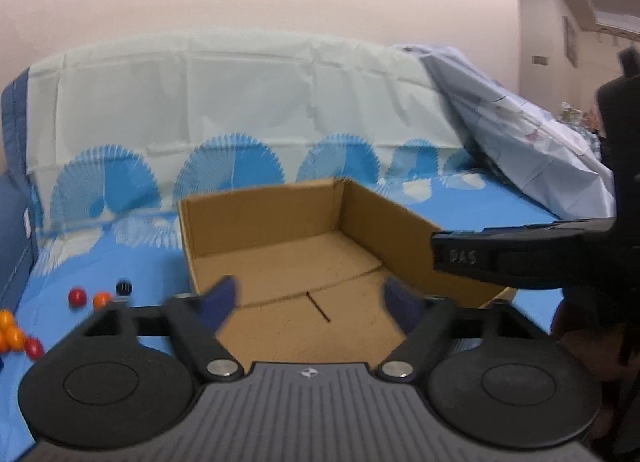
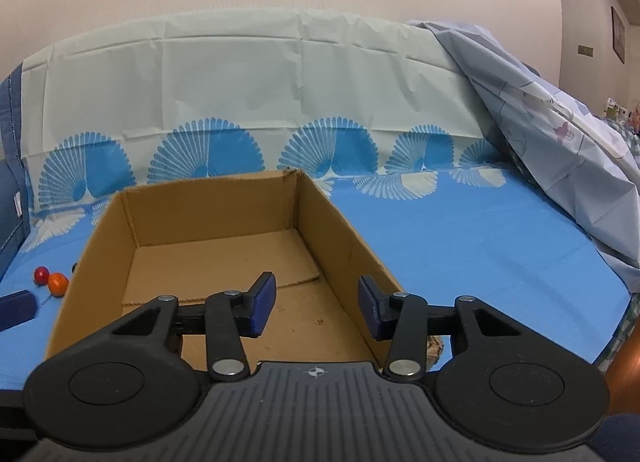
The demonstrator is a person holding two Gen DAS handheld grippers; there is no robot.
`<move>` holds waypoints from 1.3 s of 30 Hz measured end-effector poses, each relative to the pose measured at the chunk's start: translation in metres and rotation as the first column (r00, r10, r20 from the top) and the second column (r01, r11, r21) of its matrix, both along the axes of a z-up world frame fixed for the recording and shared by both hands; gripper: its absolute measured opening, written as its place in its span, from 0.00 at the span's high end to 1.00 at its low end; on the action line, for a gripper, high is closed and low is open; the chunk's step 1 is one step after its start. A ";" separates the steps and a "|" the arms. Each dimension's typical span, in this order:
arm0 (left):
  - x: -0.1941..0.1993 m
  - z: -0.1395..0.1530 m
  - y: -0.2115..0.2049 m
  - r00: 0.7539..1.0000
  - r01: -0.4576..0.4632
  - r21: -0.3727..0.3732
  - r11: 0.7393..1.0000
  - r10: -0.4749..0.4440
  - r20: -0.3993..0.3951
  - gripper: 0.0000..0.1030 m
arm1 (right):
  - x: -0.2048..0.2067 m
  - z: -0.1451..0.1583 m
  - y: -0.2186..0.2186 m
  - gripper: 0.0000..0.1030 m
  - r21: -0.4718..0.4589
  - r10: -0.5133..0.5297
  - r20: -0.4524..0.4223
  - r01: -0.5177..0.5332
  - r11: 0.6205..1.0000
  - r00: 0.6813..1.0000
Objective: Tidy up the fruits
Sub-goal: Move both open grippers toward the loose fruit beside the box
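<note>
An open, empty cardboard box stands on the blue cloth. Small red and orange fruits lie to its left: a red one, an orange one, and a cluster at the far left edge. A dark round thing lies beside them. My left gripper is open and empty over the box's near part. My right gripper is open and empty over the box's near right wall; its body shows in the left wrist view.
A blue patterned cloth covers the surface and runs up a backrest. A crumpled pale sheet lies at the right. A dark blue object shows at the left edge.
</note>
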State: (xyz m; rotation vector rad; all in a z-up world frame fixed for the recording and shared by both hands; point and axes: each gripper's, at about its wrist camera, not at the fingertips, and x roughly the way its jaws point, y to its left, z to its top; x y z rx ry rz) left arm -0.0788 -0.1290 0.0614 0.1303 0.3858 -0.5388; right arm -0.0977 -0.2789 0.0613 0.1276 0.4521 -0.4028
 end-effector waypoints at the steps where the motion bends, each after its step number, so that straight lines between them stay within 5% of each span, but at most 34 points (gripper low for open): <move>1: -0.001 0.002 0.002 1.000 0.015 -0.002 1.000 -0.015 0.011 0.44 | 0.000 0.001 0.002 0.54 0.000 0.002 0.005 -0.002 1.000 1.000; 5: 0.007 0.016 0.011 0.996 0.085 -0.001 0.996 -0.085 0.007 0.75 | -0.002 0.006 0.012 0.54 0.009 0.020 0.024 -0.020 1.000 1.000; 9: 0.010 0.037 0.024 0.979 0.188 0.043 0.981 -0.190 0.068 0.77 | -0.001 0.012 0.024 0.67 0.021 0.052 0.043 -0.053 0.998 0.998; 12: 0.009 0.048 0.041 0.937 0.316 0.104 0.943 -0.327 0.123 0.77 | 0.000 0.017 0.033 0.71 0.035 0.080 0.060 -0.083 0.996 0.995; 17: 0.018 0.051 0.072 0.881 0.450 0.188 0.873 -0.468 0.069 0.77 | 0.000 0.023 0.050 0.70 0.042 0.128 0.078 -0.131 0.991 0.989; 23: 0.029 0.038 0.107 0.922 0.384 0.120 0.916 -0.386 -0.004 0.77 | 0.005 0.025 0.072 0.64 0.036 0.200 0.070 -0.203 0.978 0.977; 33: 0.037 0.055 0.137 0.980 0.200 -0.025 0.979 -0.200 0.013 0.76 | 0.015 0.018 0.113 0.64 0.005 0.293 0.045 -0.293 0.956 0.955; 39: 0.052 0.043 0.166 0.998 0.056 -0.101 0.993 -0.059 -0.028 0.76 | 0.014 0.014 0.149 0.83 -0.047 0.384 0.033 -0.383 0.923 0.923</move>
